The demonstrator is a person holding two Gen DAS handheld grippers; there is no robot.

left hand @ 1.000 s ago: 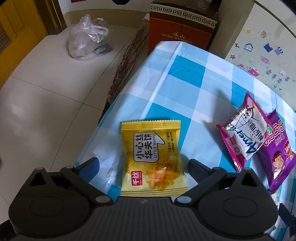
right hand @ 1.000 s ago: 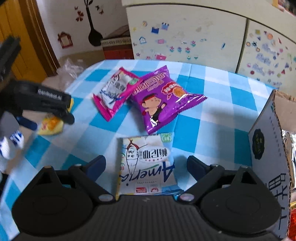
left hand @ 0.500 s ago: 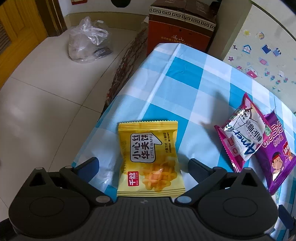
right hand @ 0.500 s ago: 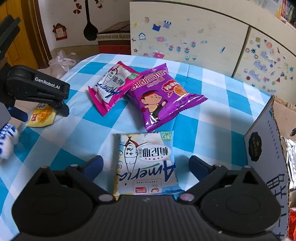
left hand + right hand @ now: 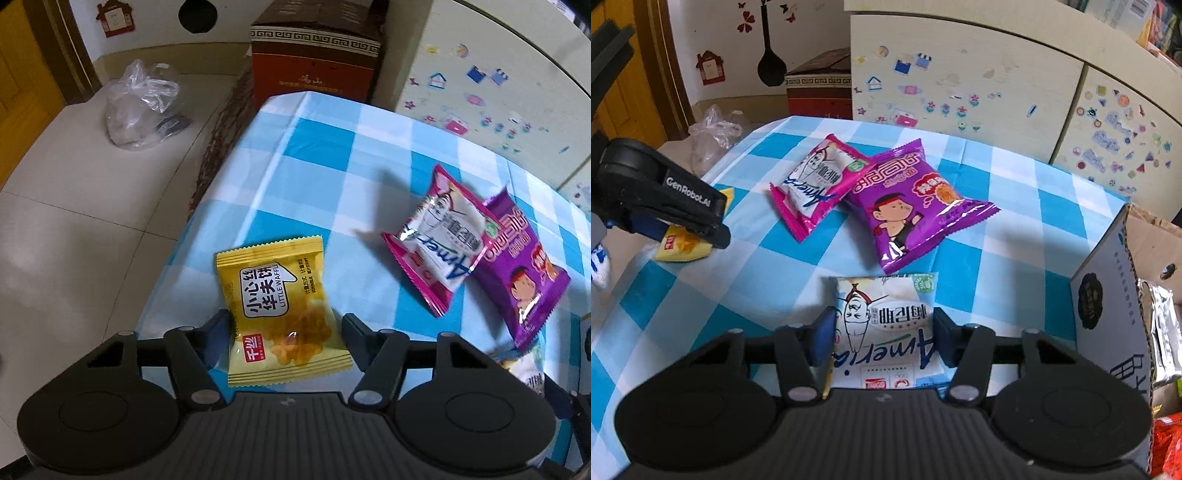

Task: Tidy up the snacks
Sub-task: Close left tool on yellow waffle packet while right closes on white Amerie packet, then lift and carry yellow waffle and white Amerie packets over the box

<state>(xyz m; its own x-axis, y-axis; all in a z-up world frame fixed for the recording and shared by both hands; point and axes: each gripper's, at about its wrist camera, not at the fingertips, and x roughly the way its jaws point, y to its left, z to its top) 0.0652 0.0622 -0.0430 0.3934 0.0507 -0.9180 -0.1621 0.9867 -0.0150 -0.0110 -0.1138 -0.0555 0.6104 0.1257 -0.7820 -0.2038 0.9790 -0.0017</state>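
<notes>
Evidently light, soft and crinkly, the yellow waffle packet (image 5: 284, 310) was being closed on across its middle by the left gripper (image 5: 284, 328), while the white snack packet (image 5: 886, 325) was clamped at its sides by the right gripper (image 5: 882, 332).

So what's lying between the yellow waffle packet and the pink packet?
Only bare blue-checked tablecloth separates the yellow waffle packet and the pink packet, seen in the left wrist view.

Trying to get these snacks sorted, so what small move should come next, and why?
Probably lift both packets. The right gripper has shut on the white packet; the left gripper is closing around the yellow waffle packet. The open box stands right beside them.
</notes>
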